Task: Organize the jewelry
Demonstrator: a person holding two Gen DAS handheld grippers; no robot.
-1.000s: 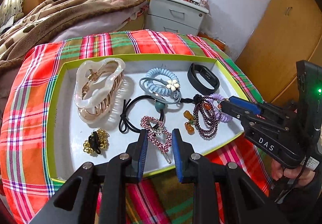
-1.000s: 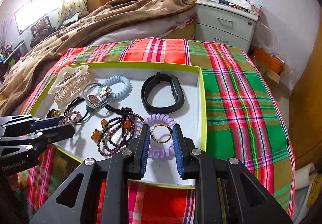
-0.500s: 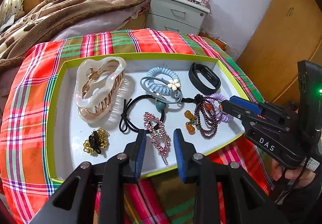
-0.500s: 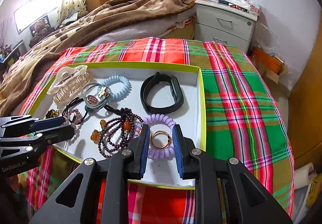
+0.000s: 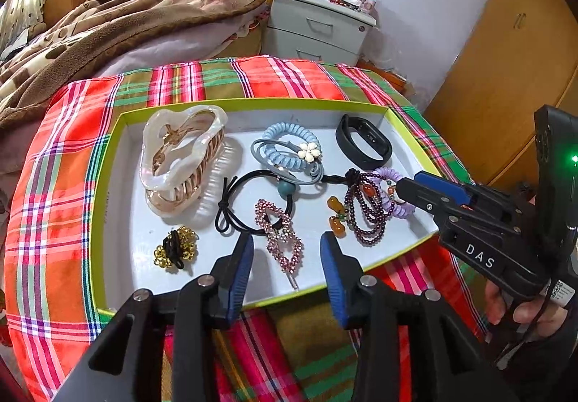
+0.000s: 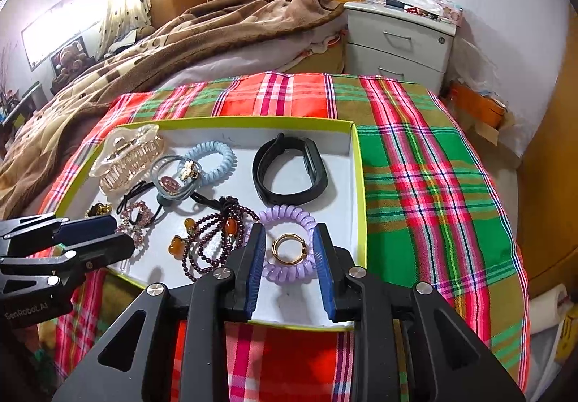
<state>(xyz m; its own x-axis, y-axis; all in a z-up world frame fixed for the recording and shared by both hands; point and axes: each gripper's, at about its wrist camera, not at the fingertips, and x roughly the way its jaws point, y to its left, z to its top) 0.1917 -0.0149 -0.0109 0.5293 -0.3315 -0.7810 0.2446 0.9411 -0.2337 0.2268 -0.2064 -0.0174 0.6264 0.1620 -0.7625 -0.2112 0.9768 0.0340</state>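
A white tray with a lime rim [image 5: 108,185] [image 6: 357,163] sits on the plaid cloth and holds the jewelry. My left gripper [image 5: 287,250] is open, its fingers either side of the pink rhinestone hair clip [image 5: 278,232], which lies flat in the tray. My right gripper [image 6: 288,243] is open around a gold ring [image 6: 289,247] that lies inside the purple coil hair tie [image 6: 289,217]. The dark purple bead bracelet [image 6: 213,239] [image 5: 365,207] lies just left of it. The right gripper also shows in the left wrist view [image 5: 426,192].
Also in the tray: pearly claw clip [image 5: 180,152], blue coil tie with flower [image 5: 289,149], black hair elastic [image 5: 245,203], gold bead scrunchie [image 5: 175,246], black wristband [image 6: 289,167]. A bed with a brown blanket [image 6: 180,40] and a grey nightstand [image 6: 401,37] stand behind.
The left gripper pulled back slightly and opened wider around the pink clip. The right gripper barely moved; the gold ring now lies lower between its fingers.
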